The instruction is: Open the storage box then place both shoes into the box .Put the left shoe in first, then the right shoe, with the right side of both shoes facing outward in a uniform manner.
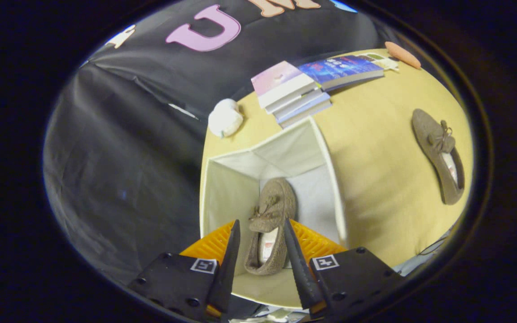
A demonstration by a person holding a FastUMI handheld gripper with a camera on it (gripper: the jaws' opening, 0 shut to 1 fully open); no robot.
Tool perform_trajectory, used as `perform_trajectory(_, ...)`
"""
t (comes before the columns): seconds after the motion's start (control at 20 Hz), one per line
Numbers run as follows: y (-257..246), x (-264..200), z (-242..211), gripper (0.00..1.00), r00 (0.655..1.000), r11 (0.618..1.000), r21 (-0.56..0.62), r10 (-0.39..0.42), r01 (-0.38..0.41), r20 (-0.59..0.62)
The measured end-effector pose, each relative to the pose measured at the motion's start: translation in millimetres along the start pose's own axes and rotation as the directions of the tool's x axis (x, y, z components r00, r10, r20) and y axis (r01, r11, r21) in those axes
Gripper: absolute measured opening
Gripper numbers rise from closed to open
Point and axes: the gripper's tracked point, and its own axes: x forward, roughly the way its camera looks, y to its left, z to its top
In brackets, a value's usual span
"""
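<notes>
The white fabric storage box stands open on the wooden table, and I look down into it. One brown slipper-like shoe with a small bow lies inside, toe toward the far wall, opening facing me. My gripper hangs over the box with the shoe's heel half between its fingers. Thin gaps show on both sides of the shoe, so the jaws stand slightly open around it. The second brown shoe lies flat on the table, well to the right of the box.
A stack of books sits just beyond the box, with one more book beside it. A white soft lump rests near the table's far left corner. A small orange object lies at the far edge.
</notes>
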Motion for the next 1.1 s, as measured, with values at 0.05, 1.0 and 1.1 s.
perform_trajectory(0.05,-3.6,-8.2,11.2,0.62,1.000,1.000,-0.016,0.006,-0.006,0.026)
perform_trajectory(1.0,-248.9,-136.6,172.1,0.62,0.910,0.963,-0.119,-0.182,0.241,0.372)
perform_trajectory(1.1,-277.0,-140.6,165.6,0.62,0.909,0.957,-0.102,-0.220,0.271,0.353)
